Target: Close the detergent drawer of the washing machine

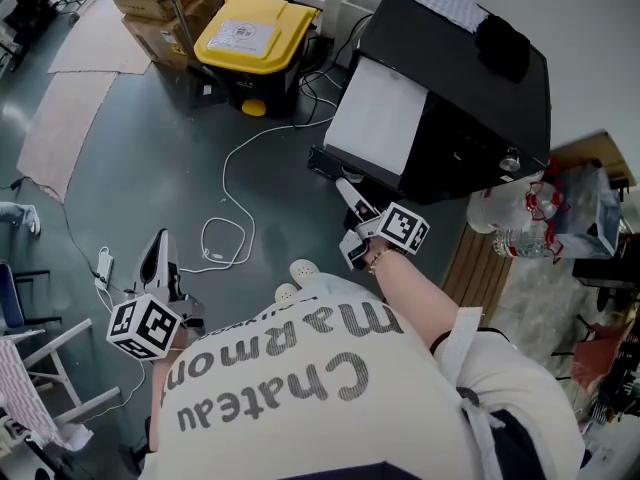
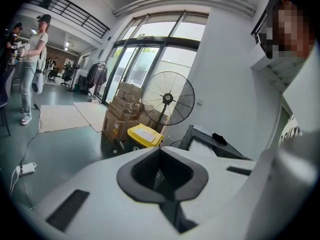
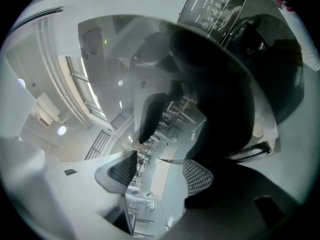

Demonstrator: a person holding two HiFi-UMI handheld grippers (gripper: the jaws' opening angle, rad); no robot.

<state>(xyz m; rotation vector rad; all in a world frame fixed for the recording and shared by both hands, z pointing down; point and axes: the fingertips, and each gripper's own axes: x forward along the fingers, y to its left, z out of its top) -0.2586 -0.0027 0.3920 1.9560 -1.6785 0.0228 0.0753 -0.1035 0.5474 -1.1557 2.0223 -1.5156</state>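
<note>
Detergent drawer (image 1: 326, 161) is, as far as the head view is showing, the dark piece jutting out low at the front of the black washing machine (image 1: 470, 78); you cannot make it out clearly. You are holding your right gripper (image 1: 350, 192) just beside that piece, with its jaws standing apart and gripping nothing. In the right gripper view they are facing the machine's glossy dark front, with the control panel (image 3: 217, 1) above. You are holding your left gripper (image 1: 158, 246) low over the floor (image 1: 150, 158), well apart from the machine. Its jaws are pressed together on nothing and are pointing toward a yellow bin (image 2: 145, 134), stacked cardboard boxes (image 2: 125, 109) and a standing fan (image 2: 167, 99).
</note>
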